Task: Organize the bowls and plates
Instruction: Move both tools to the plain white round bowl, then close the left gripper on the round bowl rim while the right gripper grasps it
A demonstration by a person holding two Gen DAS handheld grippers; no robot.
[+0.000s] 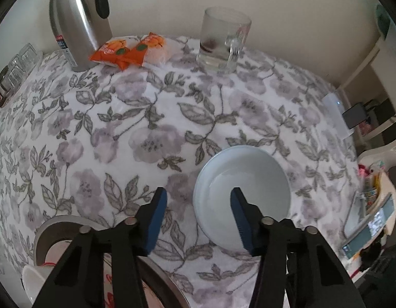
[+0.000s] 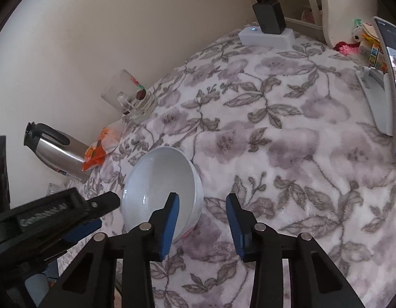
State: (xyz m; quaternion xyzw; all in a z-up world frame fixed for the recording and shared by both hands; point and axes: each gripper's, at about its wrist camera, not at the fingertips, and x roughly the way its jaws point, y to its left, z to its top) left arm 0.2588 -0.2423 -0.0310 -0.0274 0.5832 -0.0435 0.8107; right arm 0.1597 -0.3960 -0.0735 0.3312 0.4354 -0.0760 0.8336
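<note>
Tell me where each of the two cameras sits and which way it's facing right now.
Left wrist: sits on the left tool, looks steeply down at the floral tablecloth; its fingers straddle the white bowl's near rim, pads apart.
Right wrist: sits on the right tool, looks down across the table; its fingers straddle the bowl's rim, not pressing it.
Shared: the bowl, glass mug, steel flask, orange packets; the right view also shows the left tool.

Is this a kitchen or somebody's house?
Probably a table in someone's home, maybe a dining corner. A flowery tablecloth covers it, and on it stand a white bowl, a glass mug and a steel thermos jug by the wall.
</note>
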